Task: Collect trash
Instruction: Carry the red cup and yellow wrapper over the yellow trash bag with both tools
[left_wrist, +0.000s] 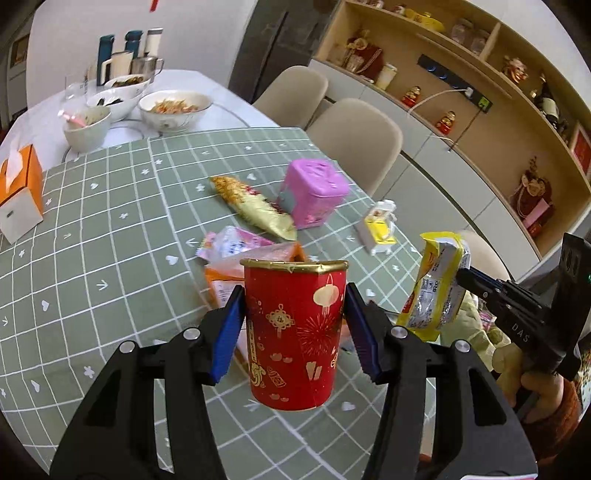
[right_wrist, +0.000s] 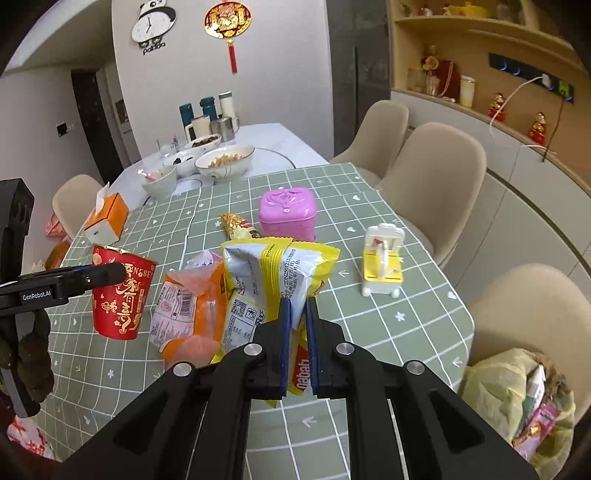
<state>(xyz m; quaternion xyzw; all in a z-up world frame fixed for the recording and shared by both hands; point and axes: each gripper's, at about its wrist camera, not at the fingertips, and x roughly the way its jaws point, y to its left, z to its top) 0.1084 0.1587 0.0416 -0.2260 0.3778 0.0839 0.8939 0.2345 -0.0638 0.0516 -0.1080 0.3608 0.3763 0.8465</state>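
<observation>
Beneath both grippers we see the green checked tablecloth (left_wrist: 110, 229), which covers the near part of the dining table; three beige chairs (right_wrist: 436, 184) stand along its edge, to the right of the right gripper. On the nearest chair seat, low and right of the right gripper, lies a pale bag (right_wrist: 517, 398) with wrappers showing in it. Beyond the left gripper and to its left sits an orange tissue box (left_wrist: 20, 192); straight ahead of both grippers stands a pink lidded box (left_wrist: 314, 192), with a small yellow-and-white toy (right_wrist: 382, 258) to its right. We hold the red paper cup (left_wrist: 295, 332) clear of the cloth in the left gripper (left_wrist: 293, 325): its blue pads (left_wrist: 227, 332) press on the cup's two sides, and the cup stands about upright with its gold rim uppermost. We hold the yellow snack wrapper (right_wrist: 273, 273) in the right gripper (right_wrist: 298, 325), whose pads are nearly together and pinch the wrapper's lower part, the rest of it rising above the fingertips. On the cloth between and just beyond the two grippers lie an orange packet (right_wrist: 192, 306), a pink-and-white packet (left_wrist: 232, 243) and, farther off beside the pink box, a gold wrapper (left_wrist: 255, 206).
</observation>
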